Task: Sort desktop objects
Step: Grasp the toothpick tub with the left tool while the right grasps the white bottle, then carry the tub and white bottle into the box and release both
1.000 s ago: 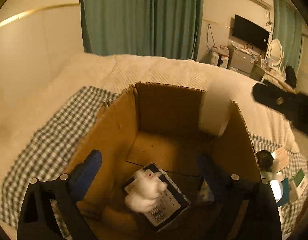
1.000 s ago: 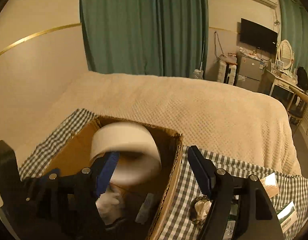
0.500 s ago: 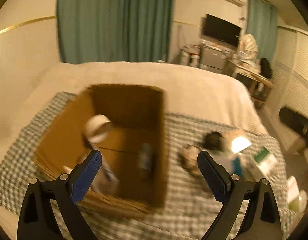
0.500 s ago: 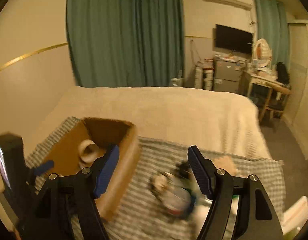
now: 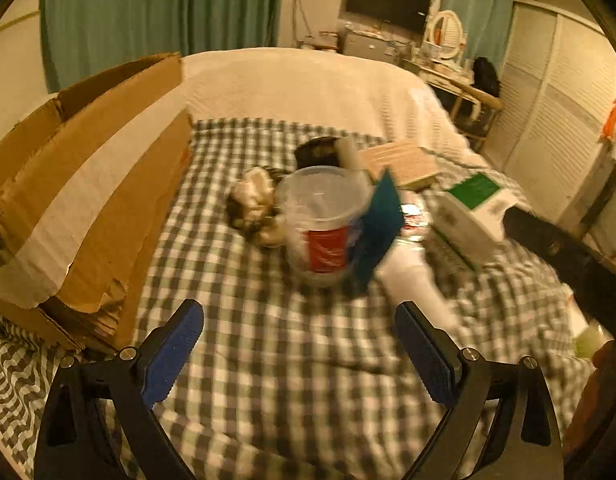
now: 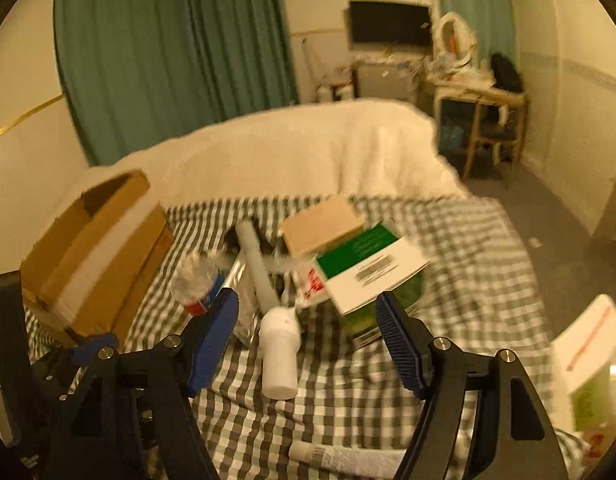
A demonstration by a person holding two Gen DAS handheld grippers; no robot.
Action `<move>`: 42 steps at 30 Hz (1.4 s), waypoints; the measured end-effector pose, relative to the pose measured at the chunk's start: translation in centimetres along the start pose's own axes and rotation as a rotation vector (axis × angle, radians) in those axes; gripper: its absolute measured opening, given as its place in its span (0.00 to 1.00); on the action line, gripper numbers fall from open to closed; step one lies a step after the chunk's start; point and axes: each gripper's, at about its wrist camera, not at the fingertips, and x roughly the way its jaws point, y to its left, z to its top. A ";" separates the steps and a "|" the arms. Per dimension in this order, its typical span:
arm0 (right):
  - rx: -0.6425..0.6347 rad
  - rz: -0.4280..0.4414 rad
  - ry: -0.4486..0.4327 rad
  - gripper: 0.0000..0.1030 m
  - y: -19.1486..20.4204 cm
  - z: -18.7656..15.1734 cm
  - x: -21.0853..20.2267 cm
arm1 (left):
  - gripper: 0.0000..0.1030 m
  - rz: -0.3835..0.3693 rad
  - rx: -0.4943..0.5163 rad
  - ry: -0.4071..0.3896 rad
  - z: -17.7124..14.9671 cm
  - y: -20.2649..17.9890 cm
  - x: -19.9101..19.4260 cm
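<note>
A brown cardboard box (image 5: 88, 184) stands at the left on the checked cloth; it also shows in the right wrist view (image 6: 96, 256). A pile of objects lies to its right: a clear plastic cup with a red label (image 5: 324, 224), a white bottle (image 6: 280, 348), a green and white box (image 6: 368, 268), a tan box (image 6: 324, 224) and a furry bundle (image 5: 252, 204). My left gripper (image 5: 300, 352) is open and empty, short of the cup. My right gripper (image 6: 308, 336) is open and empty, its jaws either side of the white bottle, above it.
A blue card (image 5: 380, 224) leans against the cup. A white tube (image 6: 348, 456) lies at the near edge. A white packet (image 6: 588, 360) lies at the right. The cream bed cover (image 6: 308, 148) stretches behind. A desk and chair (image 6: 488, 120) stand at the far right.
Both grippers swung right, away from the cardboard box to the pile of objects. The white tape roll that the right gripper dropped is left in the box.
</note>
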 end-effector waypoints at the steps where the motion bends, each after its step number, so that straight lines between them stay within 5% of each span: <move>1: -0.012 0.013 0.005 0.68 0.0 -0.2 0.9 | 0.96 0.012 -0.002 -0.003 0.1 0.3 0.5; 5: -0.040 0.067 0.038 0.52 0.5 -2.0 5.1 | 0.96 0.048 -0.026 -0.027 0.2 1.2 2.7; 14: -0.020 0.137 0.132 0.47 -1.2 -4.1 10.0 | 0.96 -0.006 -0.054 -0.087 1.5 0.6 5.9; 23: -0.046 0.152 0.195 0.46 -0.9 -4.7 9.7 | 0.96 -0.095 -0.065 -0.108 3.0 0.4 7.6; 26: -0.043 0.161 0.210 0.44 -0.8 -4.8 10.1 | 0.83 -0.116 -0.066 -0.095 3.7 0.5 8.2; 28: -0.044 0.172 0.233 0.40 -0.6 -5.3 10.5 | 0.61 -0.133 -0.061 -0.078 4.0 0.3 8.6; 42: -0.018 0.152 0.225 0.37 -1.2 -4.8 9.4 | 0.61 -0.037 -0.053 -0.093 3.5 1.0 5.3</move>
